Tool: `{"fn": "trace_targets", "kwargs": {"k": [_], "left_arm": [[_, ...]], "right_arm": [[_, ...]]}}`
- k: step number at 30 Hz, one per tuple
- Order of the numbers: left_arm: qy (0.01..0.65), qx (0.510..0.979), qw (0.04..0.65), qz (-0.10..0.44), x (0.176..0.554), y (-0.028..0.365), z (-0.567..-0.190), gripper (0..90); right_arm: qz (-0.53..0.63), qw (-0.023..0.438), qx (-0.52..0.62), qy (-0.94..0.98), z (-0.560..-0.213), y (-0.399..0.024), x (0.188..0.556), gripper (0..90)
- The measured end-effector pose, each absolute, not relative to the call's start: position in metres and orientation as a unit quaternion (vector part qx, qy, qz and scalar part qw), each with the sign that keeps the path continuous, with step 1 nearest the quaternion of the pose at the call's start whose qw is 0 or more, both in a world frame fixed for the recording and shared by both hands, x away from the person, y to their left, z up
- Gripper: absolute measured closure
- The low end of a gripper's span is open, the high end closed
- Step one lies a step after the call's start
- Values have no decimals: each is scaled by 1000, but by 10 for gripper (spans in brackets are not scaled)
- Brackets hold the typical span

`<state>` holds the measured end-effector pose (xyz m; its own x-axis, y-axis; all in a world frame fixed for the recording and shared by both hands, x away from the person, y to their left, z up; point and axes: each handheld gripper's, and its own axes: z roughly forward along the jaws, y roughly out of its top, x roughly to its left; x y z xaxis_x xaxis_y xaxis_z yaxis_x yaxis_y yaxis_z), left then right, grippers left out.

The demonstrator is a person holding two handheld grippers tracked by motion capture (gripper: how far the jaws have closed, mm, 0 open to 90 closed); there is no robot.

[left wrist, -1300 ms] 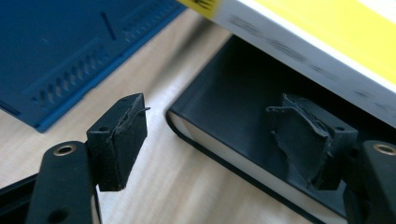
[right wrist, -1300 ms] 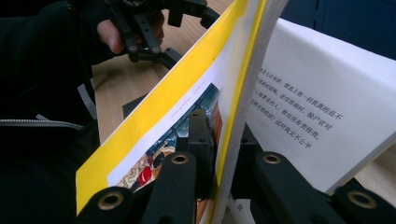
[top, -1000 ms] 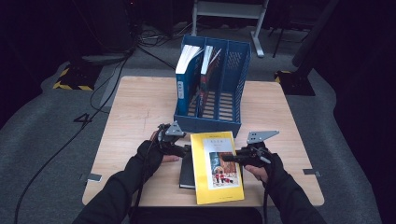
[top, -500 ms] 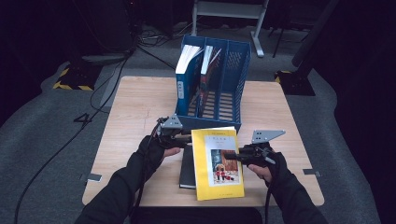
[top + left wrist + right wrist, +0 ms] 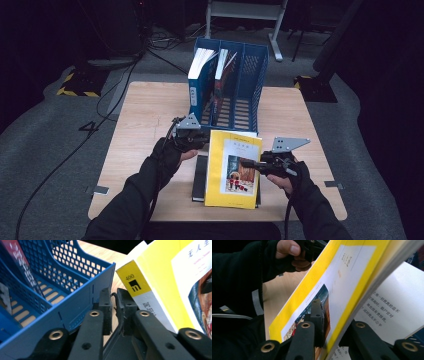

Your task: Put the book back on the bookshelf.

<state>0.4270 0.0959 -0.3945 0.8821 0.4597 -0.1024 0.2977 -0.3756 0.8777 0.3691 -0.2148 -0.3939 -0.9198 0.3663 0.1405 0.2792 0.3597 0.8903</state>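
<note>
A yellow book is tilted up off a dark book that lies on the table. My right gripper is shut on the yellow book's right edge. In the right gripper view one jaw lies on the yellow book's cover and the other sits under it, with my right gripper pinching it. My left gripper is at the book's far left corner. Its jaws have just been closing. In the left gripper view my left gripper has nothing between the pads, and the yellow book lies just to their right.
A blue mesh file rack stands behind the books on the wooden table, with two books upright in its left slots. Its front wall is close to my left jaws. The rack's right slots hold nothing.
The yellow book has risen off the dark book and tilted. My left gripper moved up to the book's far left corner and its jaws closed. The right hand rose a little with the book.
</note>
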Motion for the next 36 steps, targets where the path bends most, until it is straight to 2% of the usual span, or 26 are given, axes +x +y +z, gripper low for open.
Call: {"fn": "trace_targets", "kwargs": {"k": [7,14,25,36], "left_arm": [[217,823,517,86,429,97,-381,888],[212,818,526,94,430,99,-366,892],[194,816,535,102,428,99,-350,897],[172,813,546,106,411,97,-342,870]], "right_arm": [[537,71,196,817,-386,-213,368,819],[541,124,192,809,-380,-209,368,839],[551,179,176,795,-377,-207,363,849],[556,205,162,789,-380,-208,349,849]]}}
